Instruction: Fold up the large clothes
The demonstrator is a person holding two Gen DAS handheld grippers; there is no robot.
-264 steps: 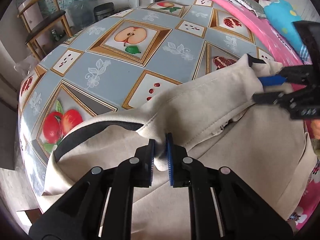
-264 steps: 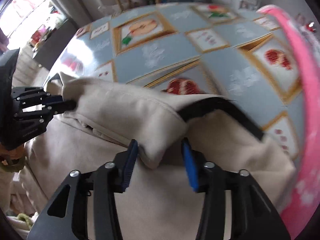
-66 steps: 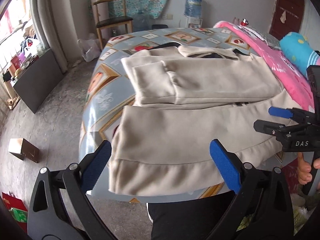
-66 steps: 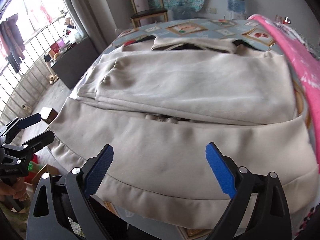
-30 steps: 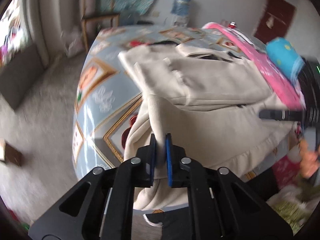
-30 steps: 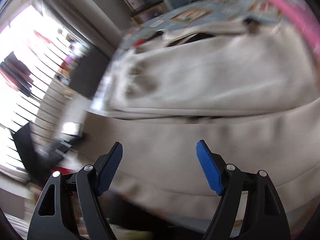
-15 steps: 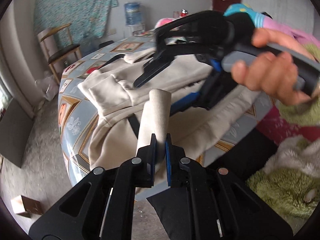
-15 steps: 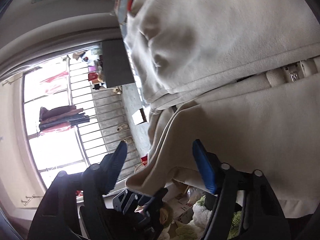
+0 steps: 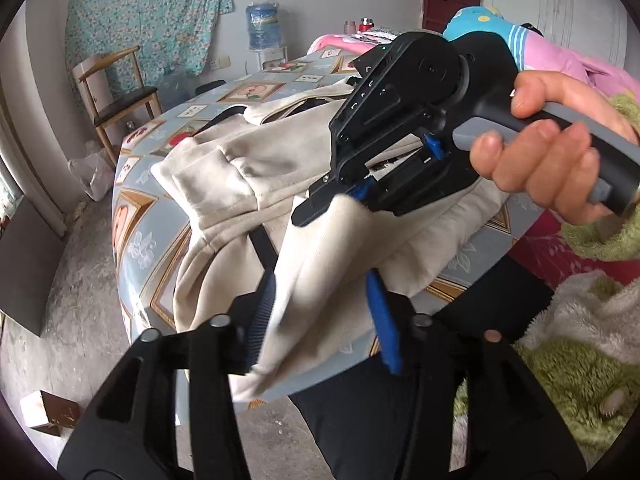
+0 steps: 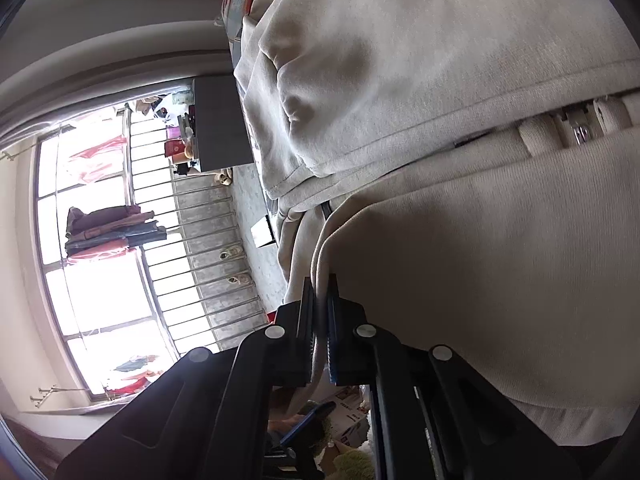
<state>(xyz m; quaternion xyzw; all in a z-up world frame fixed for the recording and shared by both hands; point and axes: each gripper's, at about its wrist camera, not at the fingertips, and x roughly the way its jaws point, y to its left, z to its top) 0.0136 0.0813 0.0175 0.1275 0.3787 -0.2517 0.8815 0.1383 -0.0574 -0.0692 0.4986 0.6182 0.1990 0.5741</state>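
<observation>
A large beige jacket (image 9: 248,160) with black trim lies partly folded on the patterned table (image 9: 136,216); its sleeve is folded across the body. My left gripper (image 9: 320,320) is open, its blue pads either side of the lifted hem corner (image 9: 316,280). My right gripper (image 9: 340,200) reaches in from the right and pinches that same hem. In the right wrist view, tilted sideways, my right gripper (image 10: 320,320) is shut on the jacket's hem edge (image 10: 320,272), with the jacket body (image 10: 460,240) filling the frame.
A wooden chair (image 9: 116,96) and a water dispenser (image 9: 262,30) stand beyond the table. Pink bedding (image 9: 560,68) lies at the right. A small box (image 9: 48,414) sits on the floor at left. A barred window (image 10: 120,260) shows in the right wrist view.
My left gripper has opened and let go of the hem corner. My right gripper has closed on that hem beside it.
</observation>
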